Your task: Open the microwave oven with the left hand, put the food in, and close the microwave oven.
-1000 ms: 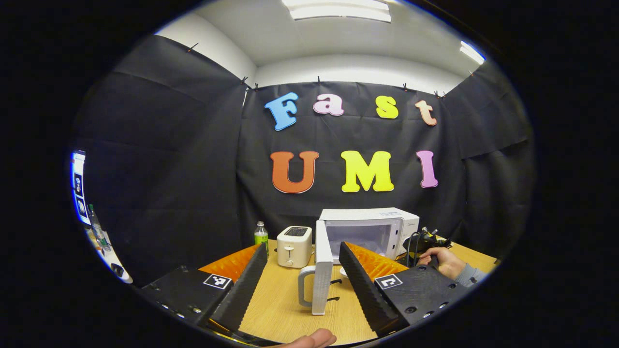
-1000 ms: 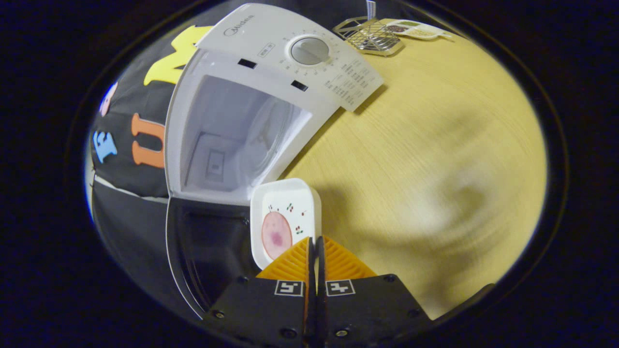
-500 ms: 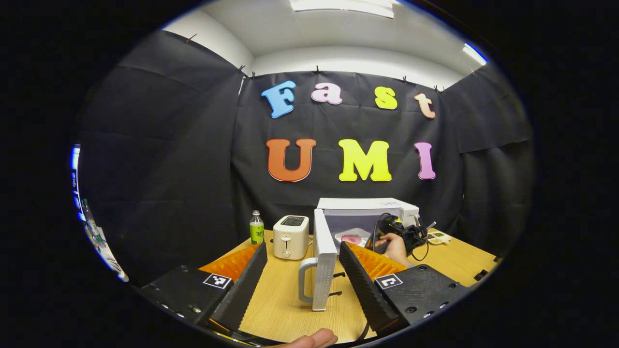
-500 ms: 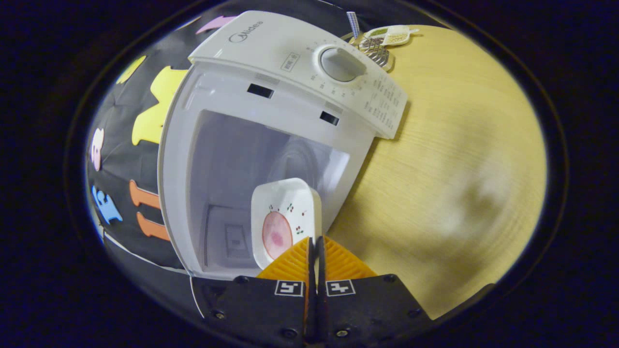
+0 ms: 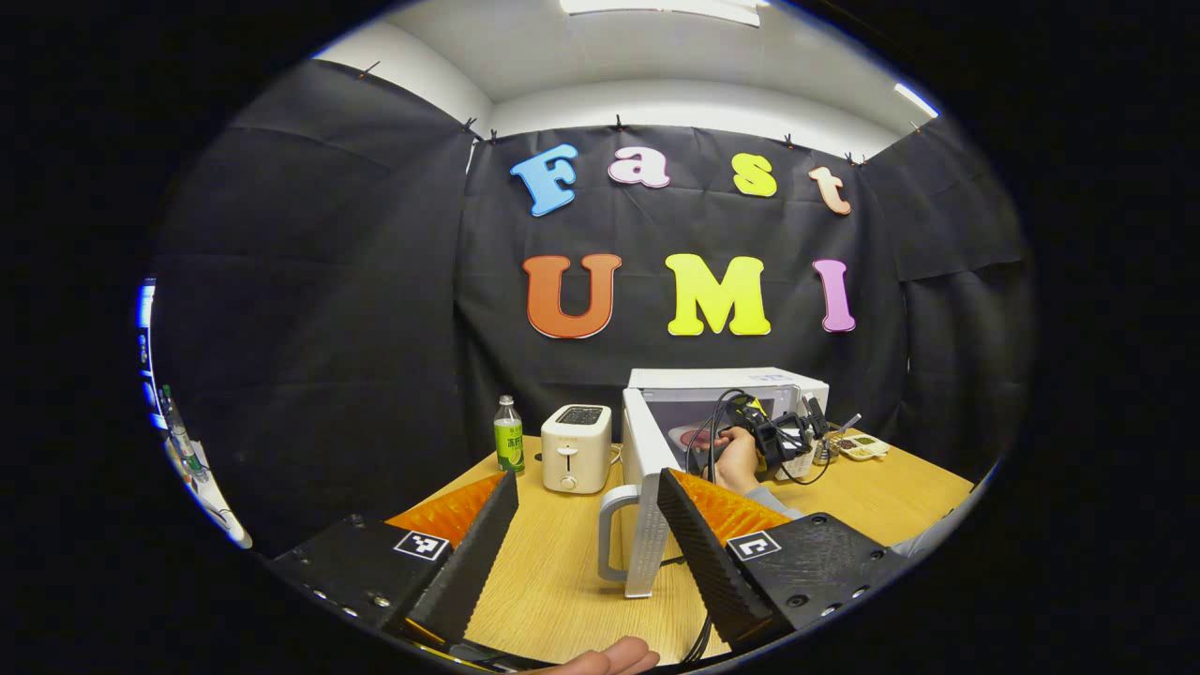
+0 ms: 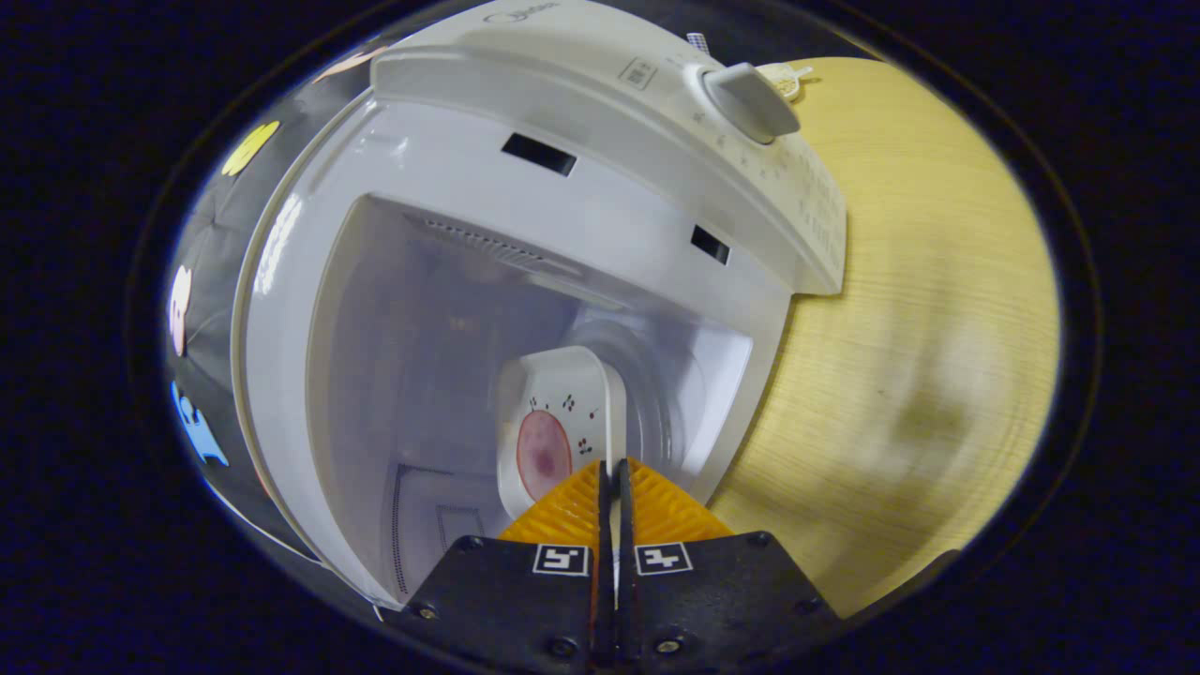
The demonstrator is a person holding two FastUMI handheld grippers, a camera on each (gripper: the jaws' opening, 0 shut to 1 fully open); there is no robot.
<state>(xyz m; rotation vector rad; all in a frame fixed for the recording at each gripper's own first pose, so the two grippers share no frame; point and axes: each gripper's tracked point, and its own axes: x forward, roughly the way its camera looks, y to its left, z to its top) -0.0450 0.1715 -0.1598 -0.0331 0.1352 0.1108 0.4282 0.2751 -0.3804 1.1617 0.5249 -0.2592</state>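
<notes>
Both grippers are dividing the work: the right gripper point(image 6: 611, 469), fingers clamped on the rim of the food plate point(image 6: 553, 427), is carrying it into the microwave point(image 6: 525, 262) cavity, while the left gripper point(image 5: 586, 525), fingers apart, is waiting beside the microwave's open door point(image 5: 642, 506), ready to close it.

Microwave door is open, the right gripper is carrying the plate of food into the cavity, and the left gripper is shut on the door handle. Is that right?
Not quite. In the left gripper view the left gripper is open, its fingers spread apart and off the handle. The rest holds: the microwave door is open and the right gripper carries the plate into the cavity.
</notes>
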